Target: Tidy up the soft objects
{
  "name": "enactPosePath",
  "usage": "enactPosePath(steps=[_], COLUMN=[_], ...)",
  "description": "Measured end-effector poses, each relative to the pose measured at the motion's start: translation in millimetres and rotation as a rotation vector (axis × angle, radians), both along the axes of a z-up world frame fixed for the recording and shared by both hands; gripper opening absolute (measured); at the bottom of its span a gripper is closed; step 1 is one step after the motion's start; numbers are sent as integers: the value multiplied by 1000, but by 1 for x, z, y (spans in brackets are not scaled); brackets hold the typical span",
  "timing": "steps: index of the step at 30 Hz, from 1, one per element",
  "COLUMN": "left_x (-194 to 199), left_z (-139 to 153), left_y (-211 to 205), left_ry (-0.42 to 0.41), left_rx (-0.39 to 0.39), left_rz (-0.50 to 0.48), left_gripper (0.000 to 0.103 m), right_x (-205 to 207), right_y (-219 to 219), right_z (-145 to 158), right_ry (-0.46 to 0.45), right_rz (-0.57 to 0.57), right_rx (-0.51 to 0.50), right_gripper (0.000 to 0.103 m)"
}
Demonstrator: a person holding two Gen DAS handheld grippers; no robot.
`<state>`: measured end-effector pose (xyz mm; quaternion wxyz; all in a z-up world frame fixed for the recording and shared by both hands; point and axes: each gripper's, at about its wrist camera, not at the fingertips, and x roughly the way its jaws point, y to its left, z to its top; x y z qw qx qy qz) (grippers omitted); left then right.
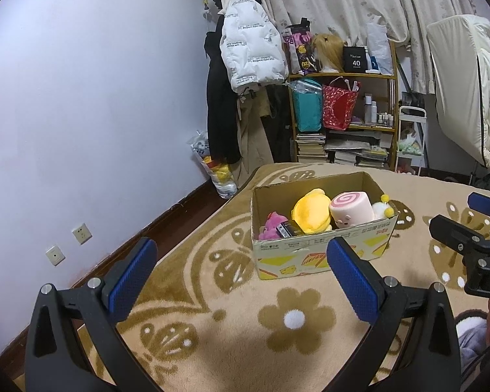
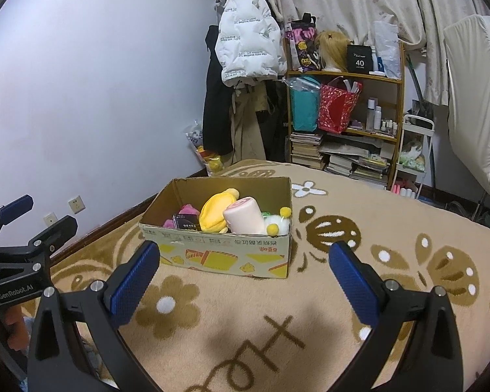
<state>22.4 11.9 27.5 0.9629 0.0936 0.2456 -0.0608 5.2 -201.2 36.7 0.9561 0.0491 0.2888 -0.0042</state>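
Observation:
An open cardboard box stands on a beige flowered blanket. Inside lie a yellow plush, a pink swirl-roll plush, a magenta plush, a white plush with yellow pompoms and a small dark carton. My left gripper hovers open in front of the box, holding nothing. My right gripper is also open and empty, just short of the box front. Each gripper shows at the edge of the other's view.
The blanket covers a bed beside a white wall with sockets. Beyond stand a bookshelf with bags and books, hanging coats, and a plastic bag of toys on the floor.

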Motion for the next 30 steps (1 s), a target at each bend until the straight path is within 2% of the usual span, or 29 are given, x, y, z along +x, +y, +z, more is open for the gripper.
enactPosePath(steps=[20,25,30], left_x=[4,4,4], left_z=[-6,-7,-10], left_y=[0,-1,-4], left_ry=[22,20,25], left_rx=[11,4,22], left_rz=[-1,-39,-37], left_gripper=[103,103,103], right_x=[-4,-7,-6], right_y=[-3,-3,-3], right_z=[1,1,1], right_ry=[-14,-14,-12], right_rz=[-5,-4,-8], right_rx=[1,-1,4], right_gripper=[103,103,103])
